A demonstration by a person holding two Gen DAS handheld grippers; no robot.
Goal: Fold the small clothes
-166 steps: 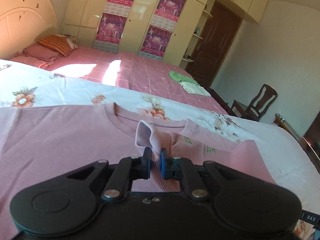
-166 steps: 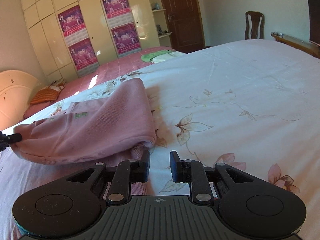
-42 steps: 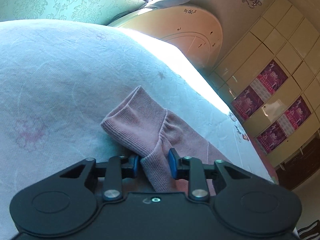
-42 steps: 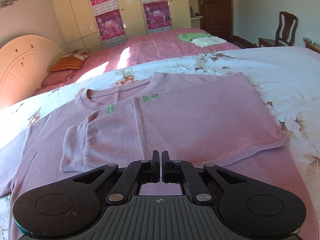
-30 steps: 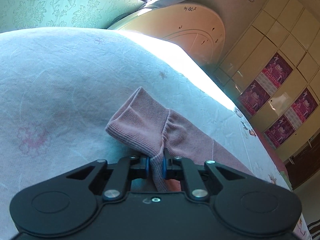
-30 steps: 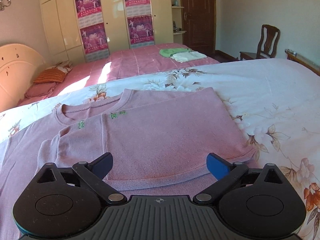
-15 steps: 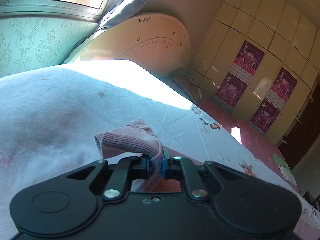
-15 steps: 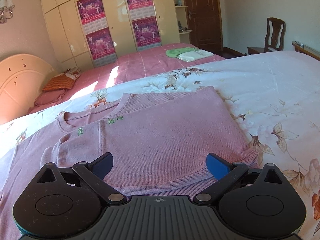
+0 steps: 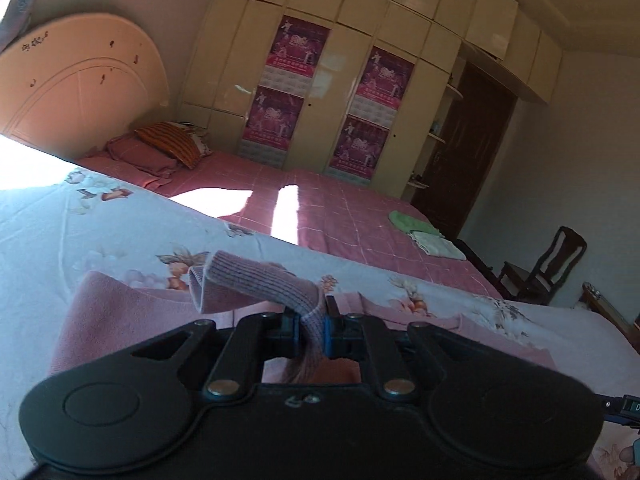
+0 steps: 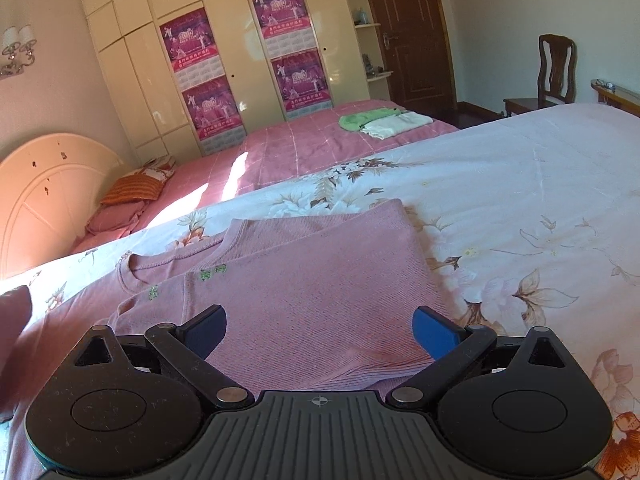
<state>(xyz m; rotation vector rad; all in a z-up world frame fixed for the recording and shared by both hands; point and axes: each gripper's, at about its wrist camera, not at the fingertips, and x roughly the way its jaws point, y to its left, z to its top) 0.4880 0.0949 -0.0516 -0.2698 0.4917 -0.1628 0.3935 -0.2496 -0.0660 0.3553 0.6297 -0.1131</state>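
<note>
A pink knit sweater (image 10: 320,280) lies on the floral bedsheet (image 10: 520,200), its right side folded over the middle. My left gripper (image 9: 312,326) is shut on the ribbed cuff (image 9: 256,284) of the left sleeve and holds it lifted above the sweater's body (image 9: 120,320). My right gripper (image 10: 320,330) is open wide and empty, low over the folded right part near the hem. The raised sleeve shows at the far left of the right wrist view (image 10: 14,320).
A second bed with a pink cover (image 10: 300,148) stands beyond, with folded green and white cloths (image 10: 384,120) on it. A wardrobe (image 10: 240,60), a door (image 10: 408,28) and a wooden chair (image 10: 552,76) are behind. White sheet extends to the right.
My left gripper closed on the sleeve cuff, lifted it off the sheet and swung it toward the sweater's body. My right gripper opened wide and stayed over the folded part.
</note>
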